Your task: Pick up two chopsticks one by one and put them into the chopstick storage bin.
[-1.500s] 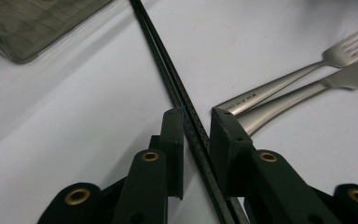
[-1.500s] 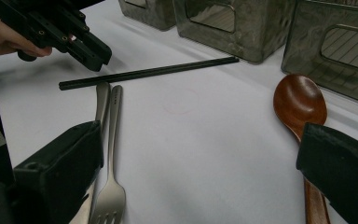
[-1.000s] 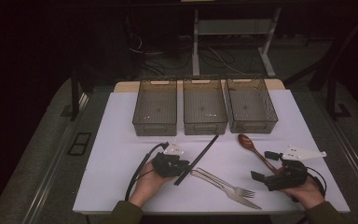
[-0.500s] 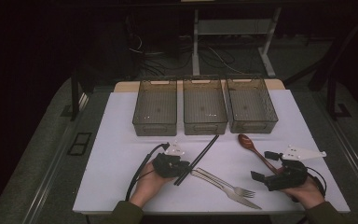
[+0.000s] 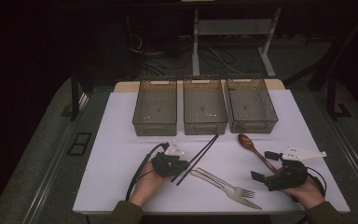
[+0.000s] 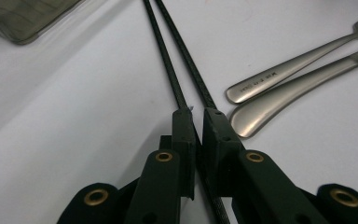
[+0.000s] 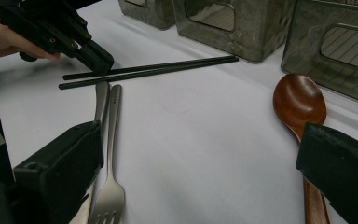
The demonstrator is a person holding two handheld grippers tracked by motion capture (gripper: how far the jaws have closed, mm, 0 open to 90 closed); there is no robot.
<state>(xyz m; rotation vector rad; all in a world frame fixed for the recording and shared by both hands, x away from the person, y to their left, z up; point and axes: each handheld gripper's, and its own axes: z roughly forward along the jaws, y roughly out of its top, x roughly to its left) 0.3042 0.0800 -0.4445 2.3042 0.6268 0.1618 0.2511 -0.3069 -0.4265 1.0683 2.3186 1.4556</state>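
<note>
Left gripper (image 6: 195, 116) clamped on black chopsticks (image 6: 177, 56), jaws just closing, near the tabletop's front edge, left of centre. Thin, light, stiff, slick pair; likely to scissor or slip, so grip both together near the end. Pinch point hidden by jaws. Right gripper (image 7: 196, 158) open, empty.
</note>
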